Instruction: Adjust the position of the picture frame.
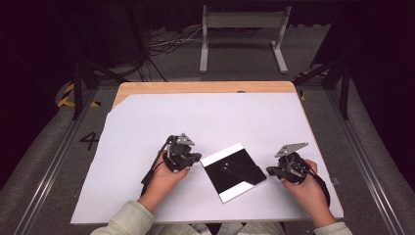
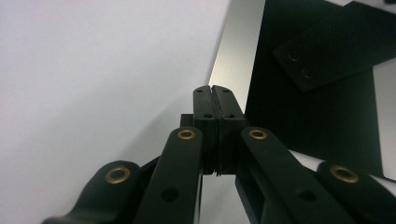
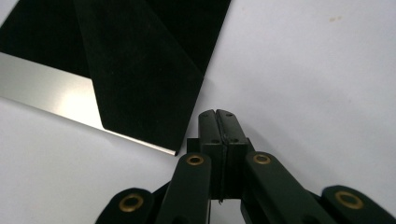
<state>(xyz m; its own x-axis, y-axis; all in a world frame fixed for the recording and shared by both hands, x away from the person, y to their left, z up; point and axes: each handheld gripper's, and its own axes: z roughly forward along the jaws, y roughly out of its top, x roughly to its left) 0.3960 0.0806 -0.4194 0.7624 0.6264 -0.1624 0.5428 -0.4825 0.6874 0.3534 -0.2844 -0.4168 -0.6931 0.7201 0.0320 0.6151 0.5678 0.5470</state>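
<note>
On the white sheet (image 1: 147, 142) covering the wooden worktop (image 1: 205, 87), a flat black panel (image 1: 234, 171) lies tilted, near the person's edge and between the two hands. The panel carries a pale, shiny strip along its far edge (image 1: 222, 154) and another along its near edge (image 1: 242, 190); a black flap (image 1: 242, 169) lies folded across its dark face. In the left gripper view this flap (image 2: 336, 49) shows two small round fasteners. The left tool (image 1: 193, 159) sits just beside the panel's left corner, its jaws pressed fully together with nothing between them; the left gripper view confirms the closed tips (image 2: 213, 100) resting just short of the shiny strip (image 2: 236, 51), not touching it. The right tool (image 1: 270, 170) sits just beside the panel's right corner, jaws likewise closed flat against each other and holding nothing. In the right gripper view its tips (image 3: 217, 122) point at the bare sheet, just to the side of the corner of the flap (image 3: 135, 79), with the bright strip (image 3: 51, 93) showing beyond. Both hands rest low on the sheet, left hand (image 1: 166, 178) and right hand (image 1: 308, 188), each wrapped around its tool.
</note>
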